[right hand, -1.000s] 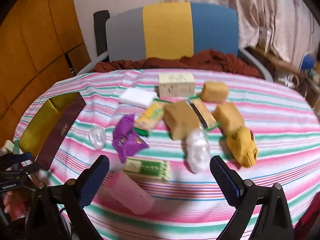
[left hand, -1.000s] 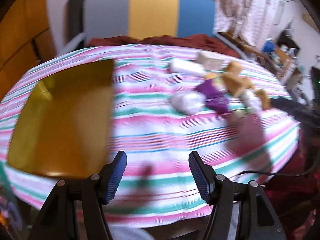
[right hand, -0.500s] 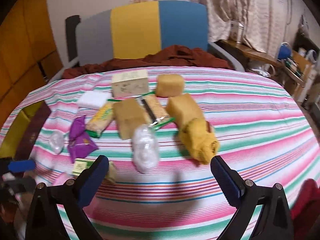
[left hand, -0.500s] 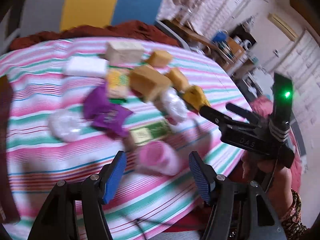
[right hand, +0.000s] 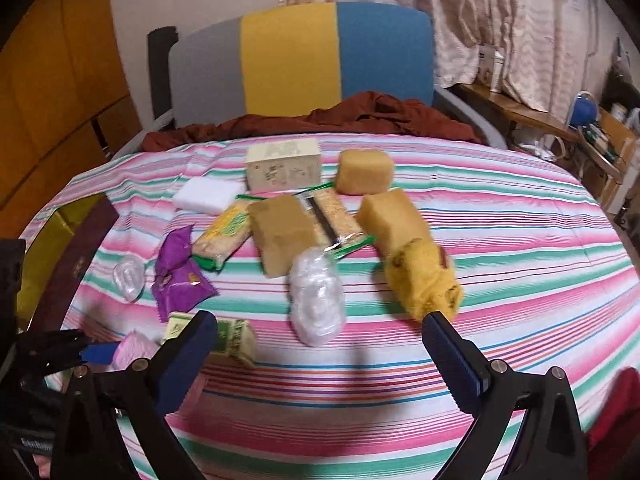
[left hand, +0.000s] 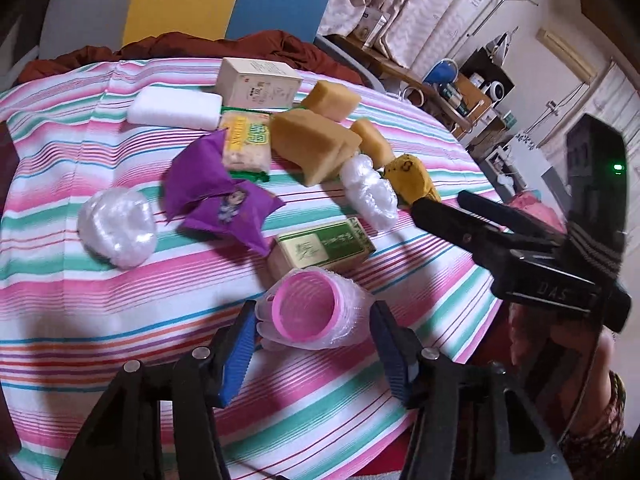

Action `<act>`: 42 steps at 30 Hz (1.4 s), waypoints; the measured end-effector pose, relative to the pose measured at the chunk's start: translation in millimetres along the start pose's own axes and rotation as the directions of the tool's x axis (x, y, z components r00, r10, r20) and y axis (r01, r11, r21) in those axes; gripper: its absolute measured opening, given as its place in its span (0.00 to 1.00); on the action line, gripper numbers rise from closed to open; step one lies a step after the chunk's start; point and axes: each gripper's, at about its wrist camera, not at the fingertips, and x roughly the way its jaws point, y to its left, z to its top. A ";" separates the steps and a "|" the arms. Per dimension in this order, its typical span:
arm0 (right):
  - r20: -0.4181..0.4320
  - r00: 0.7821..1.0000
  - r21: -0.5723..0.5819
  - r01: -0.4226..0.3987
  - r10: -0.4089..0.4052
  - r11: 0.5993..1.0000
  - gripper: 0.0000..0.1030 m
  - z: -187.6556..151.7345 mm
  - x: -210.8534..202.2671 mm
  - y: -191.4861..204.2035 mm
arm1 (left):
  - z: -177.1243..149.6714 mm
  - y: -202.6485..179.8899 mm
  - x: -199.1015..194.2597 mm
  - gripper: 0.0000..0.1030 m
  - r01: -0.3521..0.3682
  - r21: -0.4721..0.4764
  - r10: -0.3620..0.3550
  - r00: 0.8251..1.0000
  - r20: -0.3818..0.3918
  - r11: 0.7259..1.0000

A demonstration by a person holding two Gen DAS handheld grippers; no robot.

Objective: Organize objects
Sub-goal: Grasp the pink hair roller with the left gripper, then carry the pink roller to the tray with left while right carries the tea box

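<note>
Left gripper [left hand: 312, 344]: jaws have just been closing around the pink plastic-wrapped cup [left hand: 310, 310], which lies on its side near the front edge of the striped tablecloth [left hand: 80, 320], just in front of the green box [left hand: 326, 246]; the blue pads appear to meet its wrapping, though firm contact is hard to confirm. Right gripper [right hand: 320, 344]: jaws spread wide and empty above the cloth, short of the white plastic bundle [right hand: 316, 296] and yellow sponge [right hand: 424, 280]. Also on the cloth: purple packets [left hand: 216, 196], tan sponge blocks [left hand: 316, 146], cream box [left hand: 258, 82], white pad [left hand: 174, 108], gold tray [right hand: 52, 248] at the left edge.
</note>
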 end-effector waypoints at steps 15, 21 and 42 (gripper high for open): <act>-0.101 0.981 -0.076 -0.173 0.165 0.982 1.00 -3.6 40.4 56.9 | -36.8 45.9 -34.8 0.53 -0.019 -0.043 0.023 0.996 0.085 0.999; -0.131 0.981 -0.095 -0.155 0.142 0.983 0.97 -5.8 56.9 72.9 | -49.0 66.8 -27.6 0.51 -0.022 -0.114 0.027 0.998 0.048 0.993; -0.089 0.979 -0.032 -0.188 0.184 0.982 0.73 1.3 39.5 52.9 | -48.9 60.9 -70.1 0.47 -0.070 -0.057 0.079 0.979 0.185 0.996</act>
